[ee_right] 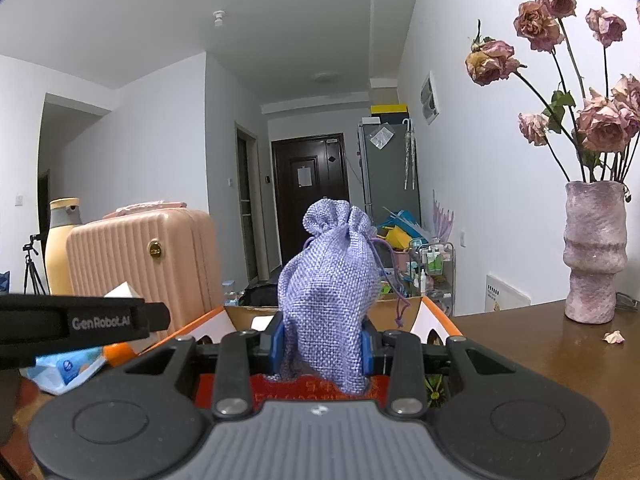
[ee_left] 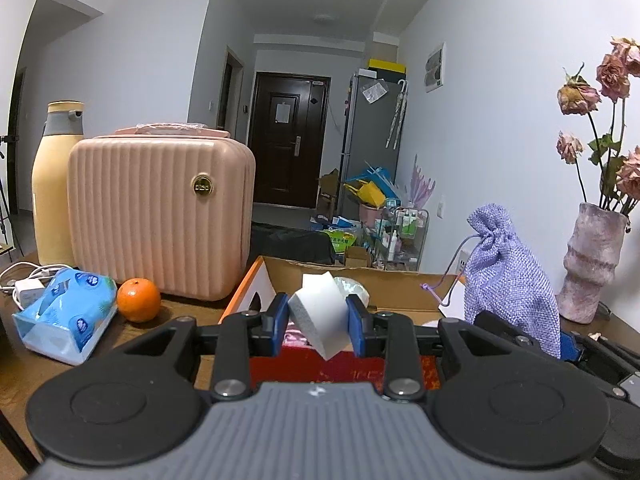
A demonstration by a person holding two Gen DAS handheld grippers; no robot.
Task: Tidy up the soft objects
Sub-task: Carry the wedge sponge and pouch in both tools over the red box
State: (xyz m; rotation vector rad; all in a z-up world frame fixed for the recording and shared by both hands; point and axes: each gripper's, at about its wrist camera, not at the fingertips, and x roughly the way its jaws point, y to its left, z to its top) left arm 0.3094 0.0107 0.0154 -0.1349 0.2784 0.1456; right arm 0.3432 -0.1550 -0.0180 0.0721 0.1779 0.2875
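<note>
My left gripper [ee_left: 319, 315] is shut on a white sponge block [ee_left: 320, 312], tilted between the blue pads above an open cardboard box [ee_left: 352, 276]. My right gripper [ee_right: 323, 345] is shut on a purple woven drawstring pouch [ee_right: 330, 296], held upright over the same box [ee_right: 434, 314]. In the left wrist view the pouch [ee_left: 508, 272] hangs at the right. The left gripper's black body [ee_right: 80, 322] crosses the left side of the right wrist view, with a corner of the sponge [ee_right: 120, 291] behind it. A red item lies in the box under both grippers.
A pink ribbed case [ee_left: 160, 216] and a yellow bottle [ee_left: 54, 184] stand at the left. An orange [ee_left: 138, 299], a blue tissue pack [ee_left: 66, 312] and a white charger [ee_left: 26, 290] lie in front. A pink vase of dried roses [ee_right: 594, 256] stands right, a fallen petal [ee_right: 614, 337] by it.
</note>
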